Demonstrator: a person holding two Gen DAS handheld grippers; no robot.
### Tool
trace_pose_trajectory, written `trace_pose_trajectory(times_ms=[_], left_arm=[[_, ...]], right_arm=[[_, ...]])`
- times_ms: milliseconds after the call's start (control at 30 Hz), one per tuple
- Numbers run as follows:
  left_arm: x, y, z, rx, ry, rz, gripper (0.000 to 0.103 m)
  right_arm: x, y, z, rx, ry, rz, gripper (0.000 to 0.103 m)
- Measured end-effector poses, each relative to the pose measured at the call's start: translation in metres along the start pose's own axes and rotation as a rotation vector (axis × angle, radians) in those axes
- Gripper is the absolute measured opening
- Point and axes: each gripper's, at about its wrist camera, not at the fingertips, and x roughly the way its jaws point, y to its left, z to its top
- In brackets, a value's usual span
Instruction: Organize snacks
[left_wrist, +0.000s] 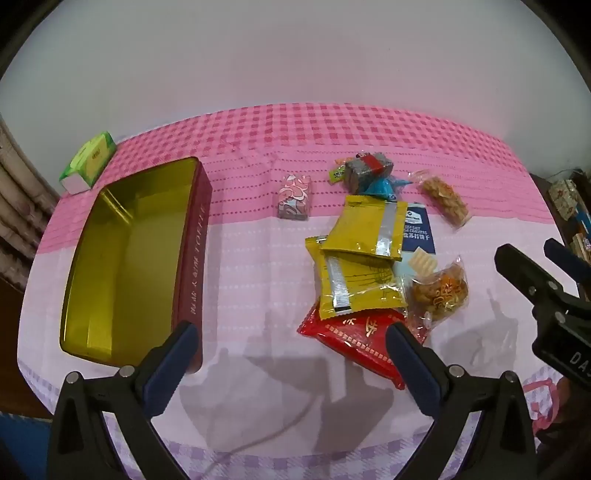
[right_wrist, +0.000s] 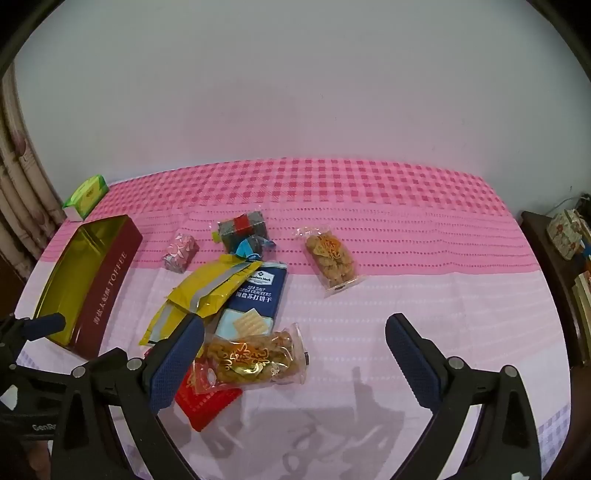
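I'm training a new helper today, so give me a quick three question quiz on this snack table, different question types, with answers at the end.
1. True or false: the toffee tin already holds snacks.
2. Multiple choice: what lies on top of the blue cracker pack? A) a yellow packet B) the green tissue box C) the tin
3. Fill in: both the left gripper and the right gripper are ____.

Key: 1 false, it shows only its gold inside. 2 A, the yellow packet overlaps it. 3 open, holding nothing.
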Motion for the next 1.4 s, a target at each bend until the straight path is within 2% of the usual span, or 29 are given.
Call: trace_pose_trajectory(times_ms=[67,267,467,767,1133,1400], left_arm=[[0.001,-0.004,-0.001,-0.004,0.008,0.015,0.103],[0.012,0.004,0.002,-0.043,0.038,-0.08,0.103],[0.017,0.007,0.0,-0.05,0.051,-0.062,0.103],[0.014,0.011,-0.001,-0.08,0.041,-0.083,0.103],[0.008,0.006,-0.004,-0.047,0.033,-0.022,0.103],[0.01,0.007,-0.004,-0.052,0.047,-0.027,0.103]], right_arm=[[0.0,0.0,0.0,0.006,-0.003,0.006,0.098],[0.002,0.002,0.002,0.005,0.006,0.001,0.098],[0.006,-0.004,-0.001,0.013,0.004,0.009,0.098],[0.007,-0.006,-0.004,0.001,0.0,0.006,0.098],[0.004,-0.005,-0.005,-0.021,-0.009,0.008,0.098],[0.004,-0.004,-0.006,-0.021,-0.006,0.016,0.098]])
